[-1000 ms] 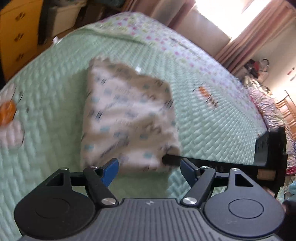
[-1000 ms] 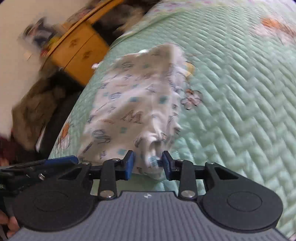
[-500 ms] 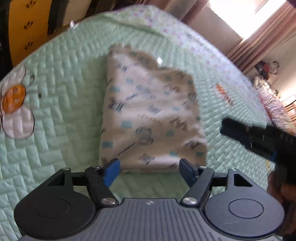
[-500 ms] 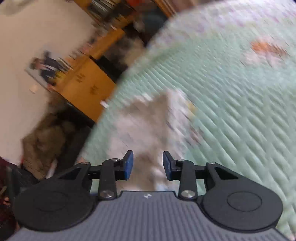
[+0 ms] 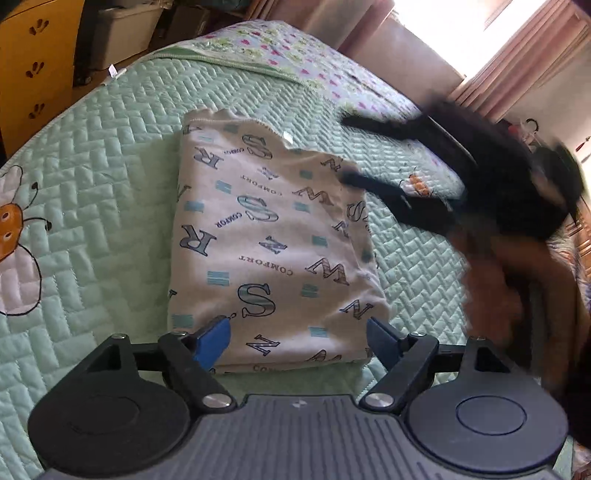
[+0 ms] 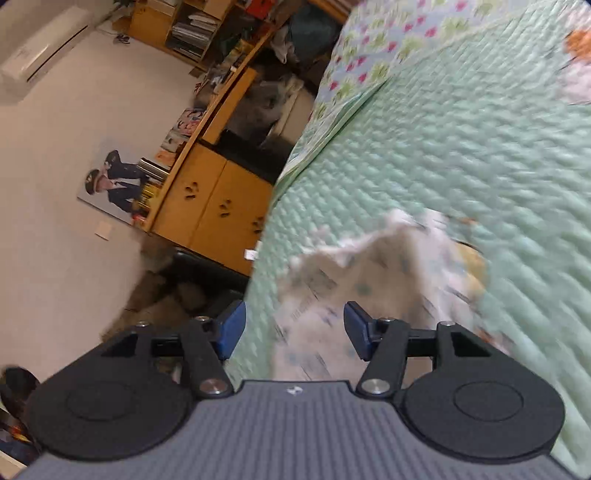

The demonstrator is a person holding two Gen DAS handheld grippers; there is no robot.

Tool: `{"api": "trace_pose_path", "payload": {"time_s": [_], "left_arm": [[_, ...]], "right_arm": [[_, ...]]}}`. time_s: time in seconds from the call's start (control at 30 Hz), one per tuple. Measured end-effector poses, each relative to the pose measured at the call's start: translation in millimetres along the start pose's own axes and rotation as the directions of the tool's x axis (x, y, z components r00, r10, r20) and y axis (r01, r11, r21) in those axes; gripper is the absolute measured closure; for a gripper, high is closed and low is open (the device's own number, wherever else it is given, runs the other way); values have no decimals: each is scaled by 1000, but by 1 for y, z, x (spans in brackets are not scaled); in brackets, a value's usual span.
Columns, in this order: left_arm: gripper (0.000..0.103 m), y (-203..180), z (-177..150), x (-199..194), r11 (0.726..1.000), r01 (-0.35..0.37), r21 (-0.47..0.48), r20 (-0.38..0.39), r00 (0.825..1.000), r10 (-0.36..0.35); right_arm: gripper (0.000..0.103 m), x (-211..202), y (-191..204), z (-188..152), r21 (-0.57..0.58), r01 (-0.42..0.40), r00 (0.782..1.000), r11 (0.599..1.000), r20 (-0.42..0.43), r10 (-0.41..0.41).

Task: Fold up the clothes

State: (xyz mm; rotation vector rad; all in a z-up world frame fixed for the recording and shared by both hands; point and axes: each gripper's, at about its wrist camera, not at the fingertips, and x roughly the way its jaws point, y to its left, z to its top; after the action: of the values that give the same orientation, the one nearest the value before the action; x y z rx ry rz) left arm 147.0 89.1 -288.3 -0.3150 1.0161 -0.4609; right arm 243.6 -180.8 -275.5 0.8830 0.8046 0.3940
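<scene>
A folded white garment [image 5: 273, 243] printed with letters lies flat on the green quilted bedspread [image 5: 110, 155]. My left gripper [image 5: 297, 339] hovers at its near edge, jaws wide and still opening. The garment's edge lies below the gap and the pads do not press it. My right gripper [image 5: 354, 151] is a black blur over the garment's far right corner, with the person's hand [image 5: 498, 280] behind it. In the right wrist view the right gripper [image 6: 294, 326] has its jaws opening with nothing gripped. The blurred garment [image 6: 388, 266] lies just beyond its fingertips.
A yellow cabinet [image 6: 221, 206] and a storage box [image 5: 122, 33] stand past the bed's far left edge. A floral sheet [image 5: 295, 51] covers the bed's far end. A bee motif [image 5: 11, 229] is stitched into the quilt at the left. Curtains [image 5: 517, 55] hang at the back right.
The right gripper has let go of the garment's near corner, opened wider and swung away over the bed. The garment now lies flat and folded. The left gripper has hardly moved.
</scene>
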Motion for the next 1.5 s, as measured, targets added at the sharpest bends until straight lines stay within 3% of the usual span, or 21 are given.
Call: {"api": "trace_pose_path", "payload": {"time_s": [0.03, 0.1, 0.17, 0.23, 0.3, 0.33, 0.37, 0.47, 0.53, 0.6, 0.8, 0.9, 1.03, 1.1, 1.27, 1.33, 1.5], "left_arm": [[21, -2, -2, -1, 1000, 1, 7, -4, 1000, -1], [21, -10, -6, -6, 999, -7, 52, -5, 1000, 7], [21, -16, -9, -11, 996, -21, 92, -8, 1000, 22], [21, -20, -10, -15, 992, -57, 117, -17, 998, 59], [20, -23, -10, -19, 987, -104, 119, -29, 994, 108], [20, -24, -9, -23, 987, -123, 103, -38, 991, 127], [19, -25, -8, -27, 986, -140, 86, -47, 988, 144], [15, -36, -3, -41, 977, -202, 63, -83, 975, 207], [15, -49, 3, -50, 962, -265, 60, -112, 956, 270], [15, -62, 9, -60, 952, -299, 62, -132, 943, 305], [11, -108, 31, -99, 915, -393, 94, -133, 905, 403], [2, -126, 44, -123, 885, -452, 111, -107, 880, 463], [2, -133, 59, -138, 841, -530, 112, -101, 835, 540], [2, -130, 66, -145, 827, -555, 93, -96, 821, 562], [2, -118, 80, -159, 818, -573, 44, -88, 814, 575], [2, -116, 83, -156, 819, -572, 52, -97, 813, 574], [2, -116, 95, -147, 809, -579, 102, -105, 802, 587]], "right_arm": [[42, 15, -3, 12, 16, -6, 1000, 1000, -16, 6], [43, 20, -26, 29, 62, 106, 994, 992, -4, -106], [42, 3, -33, 35, 156, 63, 995, 986, 63, -74], [42, -16, -15, 27, 112, 7, 994, 994, 107, -19], [42, -39, 9, 8, 39, 15, 997, 999, 79, -18], [40, -47, 20, -3, -6, 50, 997, 999, 57, -50], [37, -55, 34, -19, -62, 135, 991, 989, 28, -134], [36, -84, 59, -52, -148, 318, 947, 936, -6, -322], [36, -99, 71, -70, -173, 427, 899, 887, -22, -437], [36, -102, 84, -78, -178, 491, 862, 853, -46, -505], [30, -113, 126, -60, -187, 584, 791, 790, -88, -605], [29, -114, 156, -52, -239, 589, 775, 772, -106, -623], [19, -115, 191, -48, -328, 596, 763, 733, -53, -644], [19, -110, 198, -46, -337, 616, 744, 712, -47, -667], [19, -97, 210, -50, -361, 625, 727, 692, -55, -685], [19, -94, 212, -52, -367, 615, 730, 698, -69, -680], [19, -88, 207, -52, -335, 640, 713, 692, -76, -697]]}}
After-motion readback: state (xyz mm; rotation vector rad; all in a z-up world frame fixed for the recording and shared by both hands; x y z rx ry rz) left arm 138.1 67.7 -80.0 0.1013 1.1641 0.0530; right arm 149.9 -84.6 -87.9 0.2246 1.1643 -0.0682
